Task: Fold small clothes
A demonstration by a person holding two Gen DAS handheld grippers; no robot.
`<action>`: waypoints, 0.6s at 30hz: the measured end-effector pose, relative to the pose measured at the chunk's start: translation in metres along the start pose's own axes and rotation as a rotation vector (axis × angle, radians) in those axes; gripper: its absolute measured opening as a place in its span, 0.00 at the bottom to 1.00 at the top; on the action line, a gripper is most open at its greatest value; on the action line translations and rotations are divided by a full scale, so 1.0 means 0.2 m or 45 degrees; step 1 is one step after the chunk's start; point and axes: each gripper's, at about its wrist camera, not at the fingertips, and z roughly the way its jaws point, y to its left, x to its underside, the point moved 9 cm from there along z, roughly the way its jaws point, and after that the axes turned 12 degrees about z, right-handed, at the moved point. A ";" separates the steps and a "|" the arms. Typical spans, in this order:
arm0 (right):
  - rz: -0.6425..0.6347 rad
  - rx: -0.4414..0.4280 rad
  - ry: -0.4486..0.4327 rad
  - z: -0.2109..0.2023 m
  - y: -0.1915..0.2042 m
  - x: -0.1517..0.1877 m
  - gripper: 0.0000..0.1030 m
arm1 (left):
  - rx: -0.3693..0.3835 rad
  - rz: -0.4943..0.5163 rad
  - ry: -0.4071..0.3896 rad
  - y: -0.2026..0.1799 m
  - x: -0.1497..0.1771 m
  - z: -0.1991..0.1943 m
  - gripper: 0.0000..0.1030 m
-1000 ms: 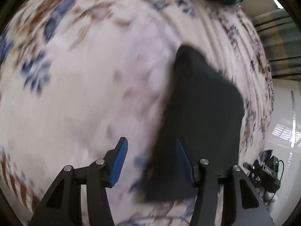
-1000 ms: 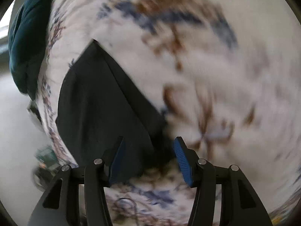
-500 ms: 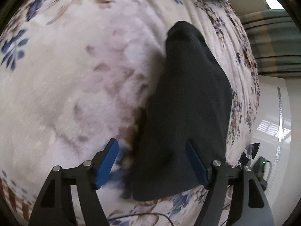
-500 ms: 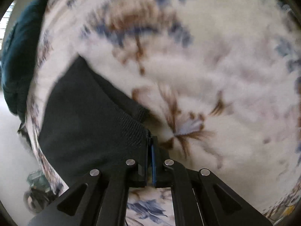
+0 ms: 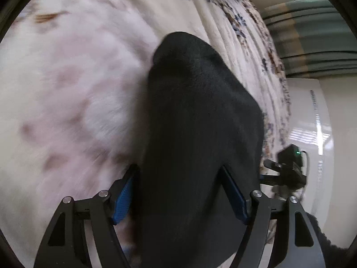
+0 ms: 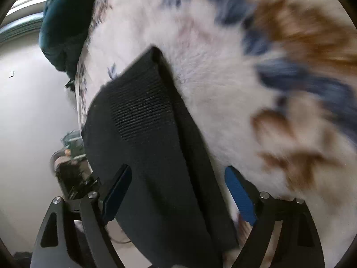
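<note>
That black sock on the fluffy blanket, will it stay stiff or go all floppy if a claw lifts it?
Probably floppy: the black sock is thin ribbed knit lying flat. It looks light, and likely won't slide much on the fuzzy blanket.

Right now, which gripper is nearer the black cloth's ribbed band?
Right, likely. Right gripper: jaws opening around the black cloth, ribbed band just ahead. Left gripper straddles smooth cloth; no ribbing shows there.

Open fleecy ground on one side, cloth and bed edge on the other.

Wide bare stretch of white floral fleece blanket (image 5: 73,93) left of folded black knit garment (image 5: 196,134); dark teal bundled cloth (image 6: 64,22) blocking far end; small black device with green light (image 5: 290,167) just past blanket's edge, over pale glossy floor (image 6: 33,111).
</note>
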 end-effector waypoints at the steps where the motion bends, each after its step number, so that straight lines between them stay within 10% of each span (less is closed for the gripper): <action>1: -0.044 -0.073 0.044 0.02 0.06 0.00 0.98 | 0.032 0.008 -0.004 -0.01 -0.02 0.02 0.70; 5: -0.083 -0.313 0.298 0.18 0.24 0.12 0.97 | 0.086 0.048 0.013 -0.05 -0.09 0.07 0.75; 9: -0.144 -0.182 0.292 0.33 0.28 0.17 0.97 | 0.105 0.076 0.002 -0.08 -0.15 0.10 0.75; 11: -0.159 -0.163 0.258 0.31 0.30 0.19 0.77 | 0.092 0.098 -0.016 -0.10 -0.17 0.08 0.58; 12: -0.174 -0.115 0.234 0.30 0.29 0.19 0.35 | 0.077 0.106 -0.012 -0.10 -0.17 0.08 0.44; 13: -0.180 -0.031 0.197 0.30 0.25 0.19 0.26 | 0.087 0.109 -0.013 -0.11 -0.17 0.06 0.36; 18: -0.129 -0.048 0.103 0.19 0.25 0.24 0.22 | 0.073 0.146 0.009 -0.21 -0.20 0.00 0.32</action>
